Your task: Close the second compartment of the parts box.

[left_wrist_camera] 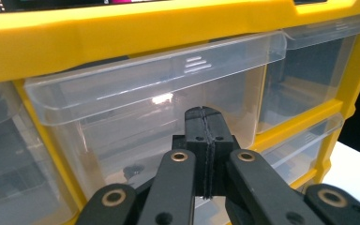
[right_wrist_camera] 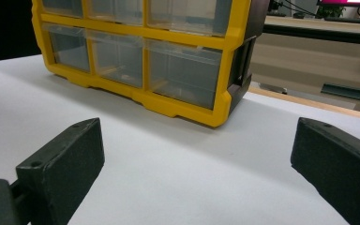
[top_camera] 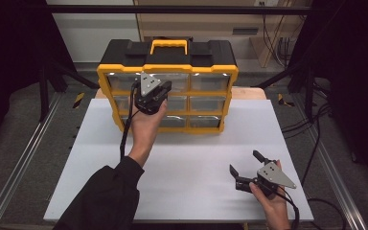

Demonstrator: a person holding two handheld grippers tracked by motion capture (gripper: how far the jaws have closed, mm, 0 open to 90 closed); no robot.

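Observation:
A yellow and black organizer (top_camera: 124, 71) with clear plastic drawers stands at the back of the white table (top_camera: 187, 158). My left gripper (top_camera: 164, 89) is raised in front of its top middle drawer (left_wrist_camera: 136, 122). In the left gripper view my left gripper (left_wrist_camera: 205, 123) is shut, pads pressed together with nothing between them, just below the drawer's pull lip (left_wrist_camera: 159, 77). Whether the tips touch the drawer front I cannot tell. My right gripper (top_camera: 244, 161) rests low near the table's front right, open and holding nothing. In the right gripper view, my right gripper (right_wrist_camera: 197, 154) points toward the organizer (right_wrist_camera: 187, 105).
The organizer has a yellow carry handle (top_camera: 169, 45) on its black top. Dark frame rails (top_camera: 19, 167) run along both sides of the table, and cables (top_camera: 311, 139) lie on the floor at the right. A wooden edge (right_wrist_camera: 309, 101) shows behind the white surface.

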